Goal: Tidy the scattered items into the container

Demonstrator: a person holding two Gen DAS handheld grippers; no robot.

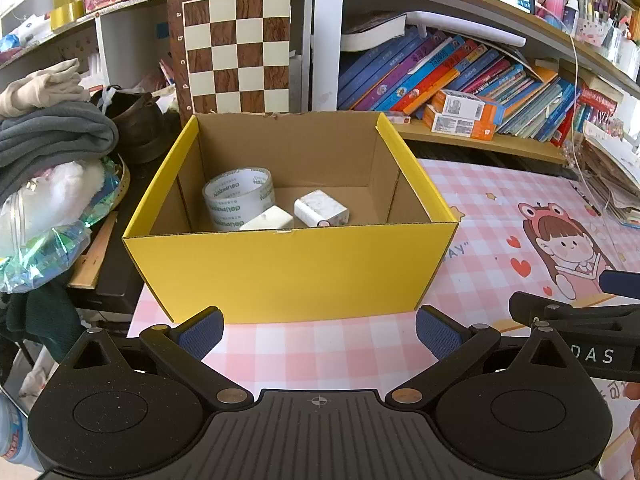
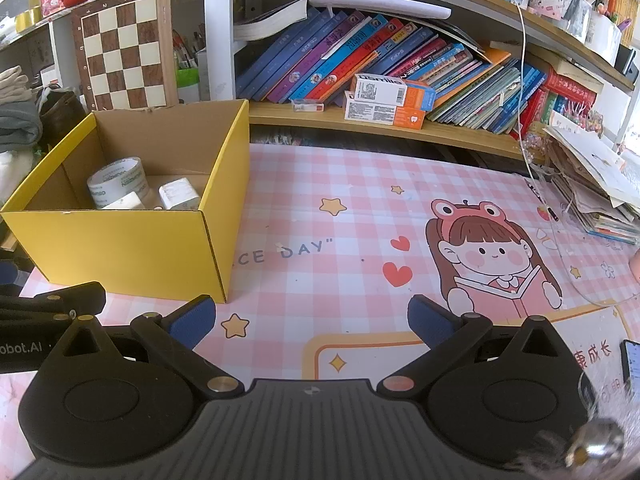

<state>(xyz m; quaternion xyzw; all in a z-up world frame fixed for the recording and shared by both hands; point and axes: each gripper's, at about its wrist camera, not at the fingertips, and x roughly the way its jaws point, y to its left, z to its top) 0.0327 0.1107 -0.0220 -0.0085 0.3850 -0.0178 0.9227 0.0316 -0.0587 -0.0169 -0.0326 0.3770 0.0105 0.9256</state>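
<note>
- The left gripper (image 1: pixel 319 330) is spread wide with nothing between its blue pads (image 1: pixel 202 332); only pink checked mat (image 1: pixel 320 344) shows in the gap
- The right gripper (image 2: pixel 311 322) is equally wide apart and empty, its pads over the mat's star and border print
- Just ahead of the left fingers stands the yellow box (image 1: pixel 288 272), its near wall facing them; a forward push at this height would likely hit that wall and slide the light cardboard rather than clear its rim
- Inside the box, beyond the near wall, lie a tape roll (image 1: pixel 239 196) and two small white blocks (image 1: pixel 321 211), so the task looks largely done; no loose item shows on the mat near either gripper
- The two grippers sit close side by side: the right one's arm crosses just right of the left fingers, so a sideways swing risks a knock
- Ahead and right of the right fingers the mat is open; a thin cable (image 2: pixel 560 264) curves across its far right, easy to snag
- Left of the box a cloth pile (image 1: pixel 52 136) crowds in, leaving little room there
</note>
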